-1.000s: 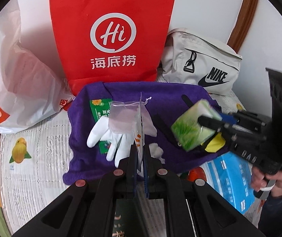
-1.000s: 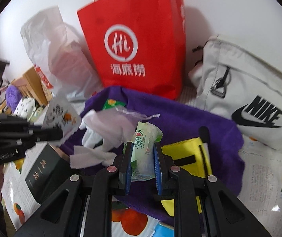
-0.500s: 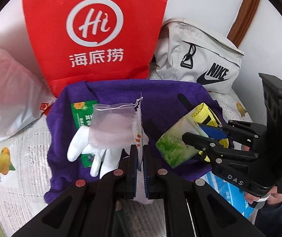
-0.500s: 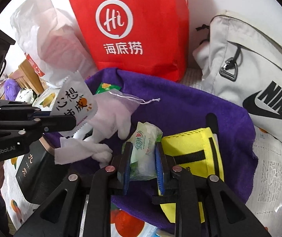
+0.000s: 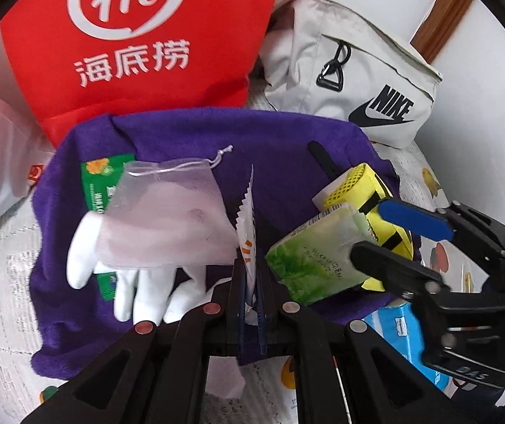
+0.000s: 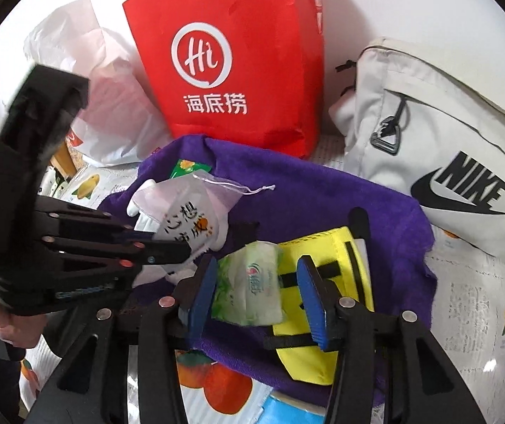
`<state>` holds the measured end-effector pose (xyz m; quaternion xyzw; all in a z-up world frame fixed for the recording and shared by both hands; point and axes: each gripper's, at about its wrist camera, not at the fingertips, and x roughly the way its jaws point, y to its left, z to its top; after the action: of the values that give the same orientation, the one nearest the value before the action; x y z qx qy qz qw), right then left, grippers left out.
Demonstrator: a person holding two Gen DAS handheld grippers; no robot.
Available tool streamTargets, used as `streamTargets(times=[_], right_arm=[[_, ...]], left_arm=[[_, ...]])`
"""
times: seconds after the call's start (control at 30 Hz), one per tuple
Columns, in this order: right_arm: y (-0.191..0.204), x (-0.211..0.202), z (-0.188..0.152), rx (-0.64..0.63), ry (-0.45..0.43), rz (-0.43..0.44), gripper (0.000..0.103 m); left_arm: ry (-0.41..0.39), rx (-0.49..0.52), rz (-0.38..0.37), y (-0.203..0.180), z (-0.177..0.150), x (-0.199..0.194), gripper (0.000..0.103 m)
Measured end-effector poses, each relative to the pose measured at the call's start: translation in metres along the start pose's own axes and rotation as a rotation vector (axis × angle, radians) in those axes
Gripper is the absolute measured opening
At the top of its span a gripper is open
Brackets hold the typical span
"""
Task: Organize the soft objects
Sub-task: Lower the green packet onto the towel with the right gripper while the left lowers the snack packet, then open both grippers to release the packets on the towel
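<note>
A purple towel (image 5: 280,148) lies spread on the table. On it lie a white glove (image 5: 135,289), a sheer drawstring pouch (image 5: 167,219), a green sachet (image 5: 97,183) and a yellow pouch (image 6: 326,254). My left gripper (image 5: 250,275) is shut on a thin white packet (image 5: 247,219) with orange print, also seen in the right wrist view (image 6: 188,222). My right gripper (image 6: 256,289) is open, its blue pads apart, with the green tissue pack (image 6: 252,282) lying loose between them on the towel and the yellow pouch. The tissue pack also shows in the left wrist view (image 5: 319,251).
A red paper bag (image 6: 231,63) stands behind the towel, a white Nike bag (image 6: 443,148) at its right, a white plastic bag (image 6: 104,99) at its left. A blue box (image 5: 404,339) lies by the towel's near right corner. Fruit-print paper (image 5: 1,254) covers the table.
My right gripper has opened and let go of the green tissue pack over the towel. Both grippers have moved forward, closer to the towel. The left stays shut on the packet.
</note>
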<state>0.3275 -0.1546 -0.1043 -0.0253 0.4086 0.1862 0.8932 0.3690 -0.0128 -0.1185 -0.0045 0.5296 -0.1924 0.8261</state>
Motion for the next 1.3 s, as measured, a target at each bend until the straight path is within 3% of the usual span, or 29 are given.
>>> streamTargets(times=[0.13, 0.23, 0.3, 0.37, 0.57, 0.73, 0.83, 1.03, 1.17, 1.3], right_arm=[[-0.006, -0.01, -0.001, 0.022, -0.009, -0.008, 0.047], [-0.009, -0.016, -0.004, 0.034, -0.011, -0.007, 0.048], [-0.01, -0.018, -0.006, 0.036, -0.009, -0.008, 0.048], [-0.011, -0.02, -0.008, 0.039, -0.008, -0.009, 0.048], [-0.012, -0.036, -0.014, 0.059, -0.015, -0.009, 0.049], [-0.01, -0.054, -0.017, 0.078, -0.031, -0.076, 0.068], [-0.011, -0.066, -0.021, 0.104, -0.035, -0.105, 0.079], [-0.002, -0.086, -0.035, 0.097, -0.023, -0.174, 0.082], [0.005, -0.101, -0.044, 0.121, -0.027, -0.154, 0.09], [0.014, -0.111, -0.055, 0.151, -0.023, -0.128, 0.093]], left_arm=[[0.024, -0.002, 0.014, -0.003, 0.0, 0.009, 0.006], [0.041, -0.011, 0.017, -0.003, 0.0, 0.013, 0.014], [0.052, -0.014, 0.033, -0.005, -0.001, 0.012, 0.04], [0.052, -0.01, 0.053, -0.006, -0.001, 0.01, 0.051], [0.04, 0.011, 0.12, -0.014, -0.006, -0.006, 0.052], [0.004, 0.029, 0.165, -0.022, -0.015, -0.027, 0.057], [-0.03, 0.042, 0.199, -0.031, -0.024, -0.044, 0.067], [-0.109, 0.048, 0.267, -0.044, -0.047, -0.083, 0.082], [-0.153, 0.026, 0.286, -0.048, -0.063, -0.104, 0.097], [-0.17, 0.012, 0.304, -0.055, -0.085, -0.121, 0.099]])
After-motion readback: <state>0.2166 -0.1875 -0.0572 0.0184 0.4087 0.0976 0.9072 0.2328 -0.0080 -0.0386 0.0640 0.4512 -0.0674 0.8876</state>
